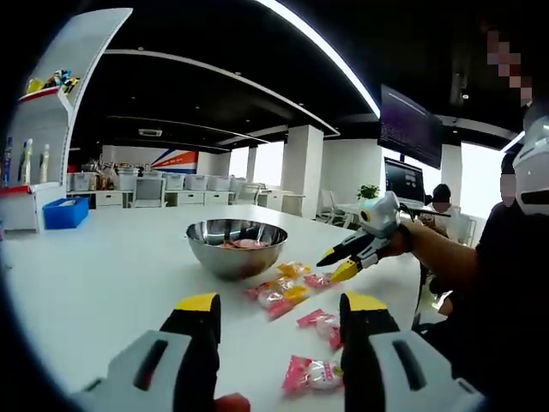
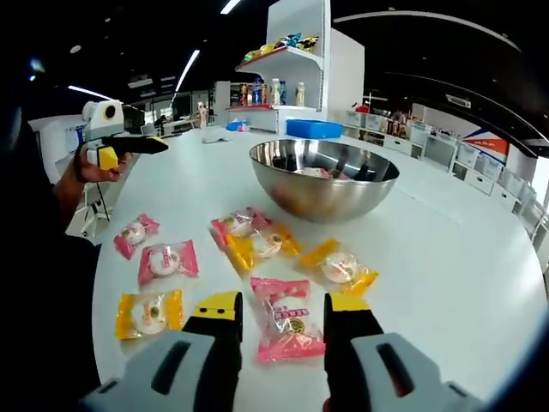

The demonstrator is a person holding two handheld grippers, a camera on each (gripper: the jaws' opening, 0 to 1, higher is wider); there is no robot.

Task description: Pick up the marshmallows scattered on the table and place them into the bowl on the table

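Marshmallows [image 2: 286, 318] in pink and yellow wrappers lie scattered flat on your white bench [image 2: 446, 257] before the steel bowl [image 2: 323, 178], the nearest pink pack pointing lengthwise between your wide-open, empty right claw [image 2: 283, 311], while your left claw [image 1: 280, 311] hovers open, empty too.

Bright ceiling strip lights [image 1: 317, 43], dark ceiling, fisheye-warped edges.
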